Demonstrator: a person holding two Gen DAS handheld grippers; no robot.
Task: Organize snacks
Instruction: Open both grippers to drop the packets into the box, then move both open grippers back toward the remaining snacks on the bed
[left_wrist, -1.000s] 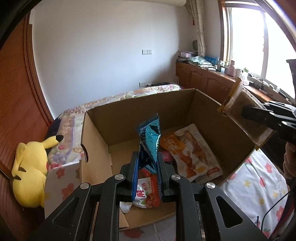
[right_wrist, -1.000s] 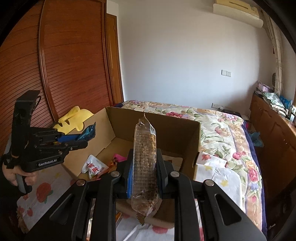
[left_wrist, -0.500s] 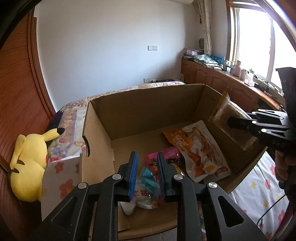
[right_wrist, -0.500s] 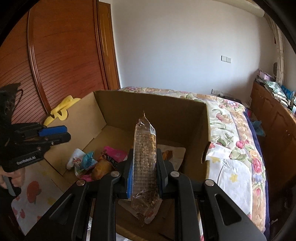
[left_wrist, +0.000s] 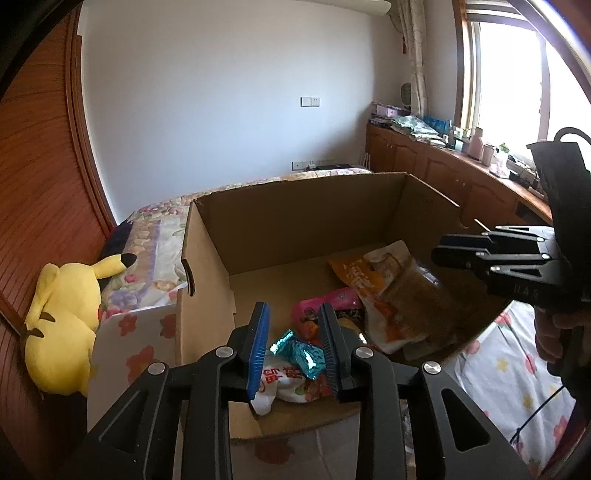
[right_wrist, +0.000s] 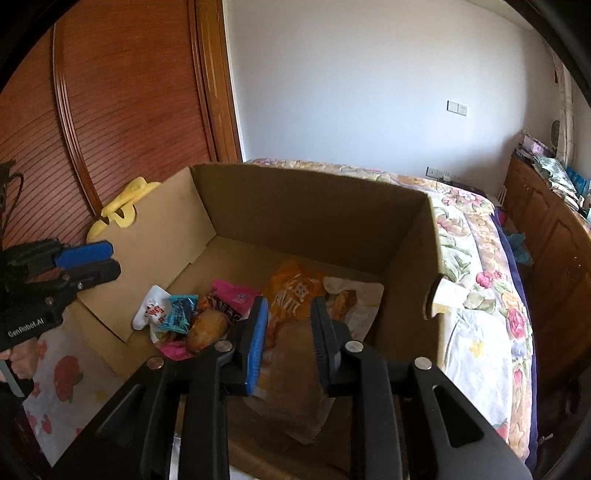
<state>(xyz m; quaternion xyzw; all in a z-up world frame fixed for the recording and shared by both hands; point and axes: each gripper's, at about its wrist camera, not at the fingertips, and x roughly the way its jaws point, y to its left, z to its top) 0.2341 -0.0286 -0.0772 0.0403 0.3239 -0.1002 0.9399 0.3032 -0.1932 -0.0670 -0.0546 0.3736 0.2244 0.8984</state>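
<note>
1. Your left gripper (left_wrist: 293, 349) hangs over the cardboard box (left_wrist: 295, 206) on the bed, fingers opening, the teal packet (left_wrist: 301, 352) lying loose between them.
2. Your right gripper (right_wrist: 286, 332) opens too; its clear cracker bag (right_wrist: 295, 376) rests inside.
3. Both snacks look delivered; whether more remain outside, the pictures don't show.

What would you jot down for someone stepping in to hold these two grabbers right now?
Left gripper: jaws opening, nothing pinched; the teal packet lies loose in the cardboard box on the white pouch.
Right gripper: jaws opening, empty; the clear brown-filled bag lies in the box on the orange pouch.
Done: both snacks dropped in, joining the pink packet.
Left: pull both grippers back; no snacks visible outside the box.
</note>
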